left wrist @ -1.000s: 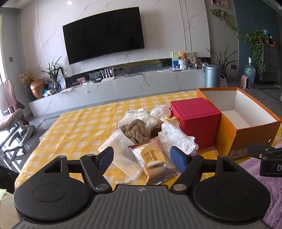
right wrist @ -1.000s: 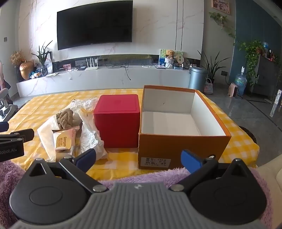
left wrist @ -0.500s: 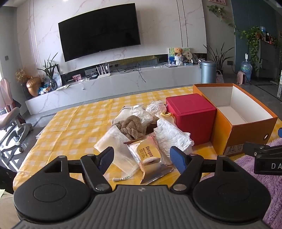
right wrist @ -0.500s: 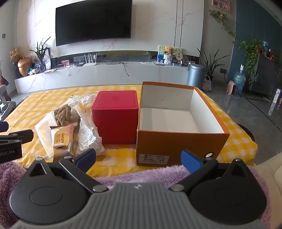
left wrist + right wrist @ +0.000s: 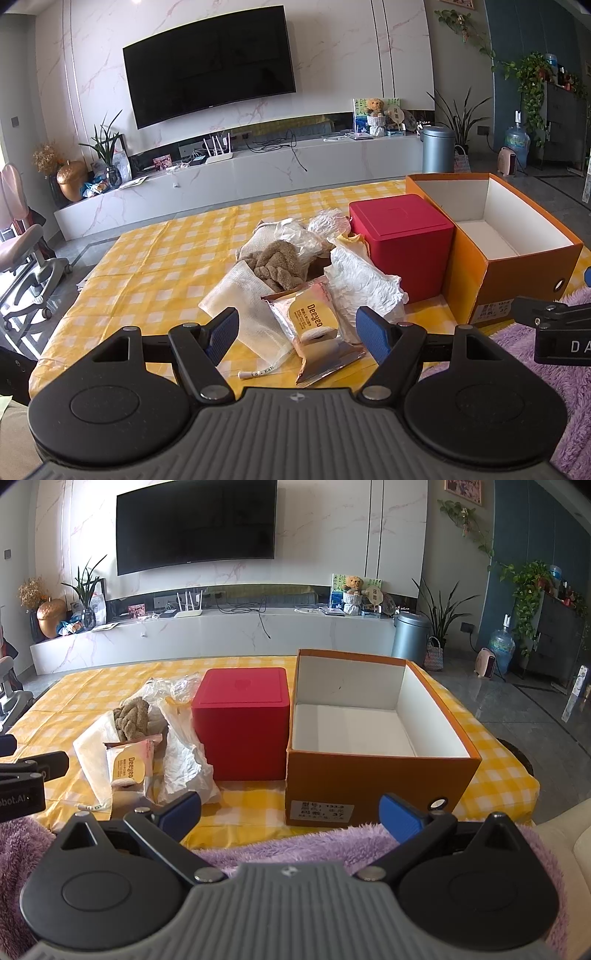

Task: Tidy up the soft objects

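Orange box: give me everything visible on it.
The orange box is open-topped cardboard, orange outside, white inside, with nothing in it. It stands upright on the yellow checked tablecloth, at the right end of the table. A white printed label and a metal eyelet mark its near wall. The red box stands close against its left side; whether they touch is unclear.

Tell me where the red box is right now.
In both wrist views the red box stands on the yellow checked tablecloth, between the open orange box and the soft pile.
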A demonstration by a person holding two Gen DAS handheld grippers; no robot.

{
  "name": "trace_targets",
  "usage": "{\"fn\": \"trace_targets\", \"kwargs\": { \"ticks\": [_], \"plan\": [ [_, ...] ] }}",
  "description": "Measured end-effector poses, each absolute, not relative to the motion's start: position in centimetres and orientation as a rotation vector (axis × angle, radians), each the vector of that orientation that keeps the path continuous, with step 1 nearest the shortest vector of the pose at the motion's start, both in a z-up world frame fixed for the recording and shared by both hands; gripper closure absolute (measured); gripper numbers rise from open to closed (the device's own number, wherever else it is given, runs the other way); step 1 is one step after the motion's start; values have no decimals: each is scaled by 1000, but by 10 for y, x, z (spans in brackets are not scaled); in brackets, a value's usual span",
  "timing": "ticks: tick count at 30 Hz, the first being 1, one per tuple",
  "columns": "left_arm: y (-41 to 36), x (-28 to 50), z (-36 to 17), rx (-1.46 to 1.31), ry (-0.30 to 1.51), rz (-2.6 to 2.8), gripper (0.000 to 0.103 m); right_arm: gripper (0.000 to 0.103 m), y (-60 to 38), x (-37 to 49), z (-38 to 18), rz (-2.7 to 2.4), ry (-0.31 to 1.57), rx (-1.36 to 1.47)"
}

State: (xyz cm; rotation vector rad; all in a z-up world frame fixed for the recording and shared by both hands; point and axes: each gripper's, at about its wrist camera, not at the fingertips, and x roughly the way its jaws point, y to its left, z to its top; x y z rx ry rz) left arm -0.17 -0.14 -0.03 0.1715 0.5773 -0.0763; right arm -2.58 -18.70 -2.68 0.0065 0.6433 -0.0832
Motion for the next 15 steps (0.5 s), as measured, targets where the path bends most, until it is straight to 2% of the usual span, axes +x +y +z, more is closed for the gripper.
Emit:
{"fn": "trace_targets", "kwargs": {
  "ticks": [15],
  "plan": [
    [-2, -1, 0, 172, 578, -76, 18, 2, -187, -26, -26, -83, 644, 6]
  ]
}}
